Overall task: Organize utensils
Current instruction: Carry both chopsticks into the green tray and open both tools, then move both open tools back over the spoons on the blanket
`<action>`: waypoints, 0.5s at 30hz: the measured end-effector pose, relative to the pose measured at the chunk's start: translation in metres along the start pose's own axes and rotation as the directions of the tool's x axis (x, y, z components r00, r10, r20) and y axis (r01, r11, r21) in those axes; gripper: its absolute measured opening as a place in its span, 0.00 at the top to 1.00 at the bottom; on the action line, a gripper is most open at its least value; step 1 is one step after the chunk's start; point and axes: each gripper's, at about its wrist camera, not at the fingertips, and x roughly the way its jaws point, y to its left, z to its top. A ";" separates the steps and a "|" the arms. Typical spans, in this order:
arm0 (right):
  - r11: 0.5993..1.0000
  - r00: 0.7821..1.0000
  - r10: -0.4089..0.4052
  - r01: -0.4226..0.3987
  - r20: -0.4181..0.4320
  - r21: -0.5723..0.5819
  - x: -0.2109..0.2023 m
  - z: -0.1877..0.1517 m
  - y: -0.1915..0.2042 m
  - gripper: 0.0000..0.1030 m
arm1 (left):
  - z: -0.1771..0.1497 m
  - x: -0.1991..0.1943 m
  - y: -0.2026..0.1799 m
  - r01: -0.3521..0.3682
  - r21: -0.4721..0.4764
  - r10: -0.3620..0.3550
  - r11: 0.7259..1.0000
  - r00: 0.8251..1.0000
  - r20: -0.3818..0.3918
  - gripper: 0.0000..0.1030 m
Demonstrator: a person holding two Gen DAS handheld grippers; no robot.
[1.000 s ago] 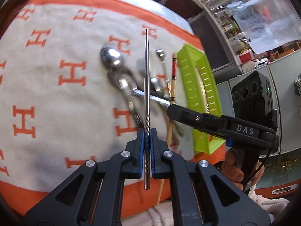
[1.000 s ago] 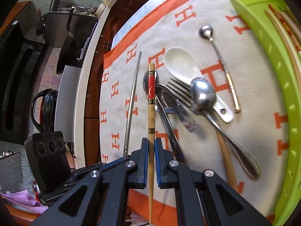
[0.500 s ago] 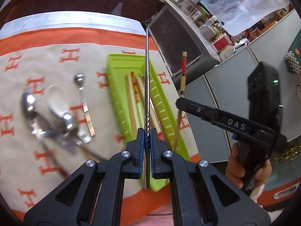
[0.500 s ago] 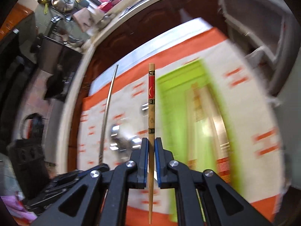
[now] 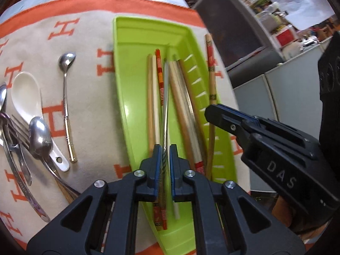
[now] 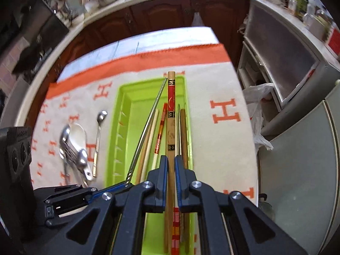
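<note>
My left gripper [image 5: 164, 159] is shut on a thin metal chopstick [image 5: 166, 97], which hangs lengthwise over the lime-green tray [image 5: 127, 68]. My right gripper [image 6: 171, 163] is shut on a wooden chopstick with a red band [image 6: 171, 106], held over the same tray [image 6: 127, 102] along its right side. In the left wrist view the right gripper [image 5: 212, 113] and its wooden chopstick [image 5: 210, 74] sit above the tray's slotted right wall. The left gripper [image 6: 125, 186] and the metal chopstick [image 6: 146, 127] appear at lower left in the right wrist view. Several chopsticks [image 5: 157, 97] lie in the tray.
Left of the tray, on the cream and orange cloth [image 5: 89, 97], lie a white ceramic spoon [image 5: 26, 93], a small gold-handled spoon [image 5: 67, 97], a steel spoon [image 5: 39, 138] and a fork. The table edge and grey cabinets [image 6: 297, 148] lie right of the tray.
Both grippers have carried their chopsticks rightward from above the utensil pile to above the green tray. The right gripper's view has swung, and now it looks down along the tray.
</note>
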 end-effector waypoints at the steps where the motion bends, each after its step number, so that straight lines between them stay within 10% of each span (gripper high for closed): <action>1: 1.000 1.000 0.006 -0.006 -0.010 0.004 0.004 -0.001 -0.001 0.93 | 0.000 0.001 -0.002 -0.005 0.007 0.005 1.000 1.000 -0.003 0.96; 15: 0.976 0.980 0.196 -0.192 -0.027 0.100 0.015 -0.013 -0.007 0.93 | -0.003 0.007 -0.027 0.018 0.073 -0.013 0.997 0.998 -0.065 0.74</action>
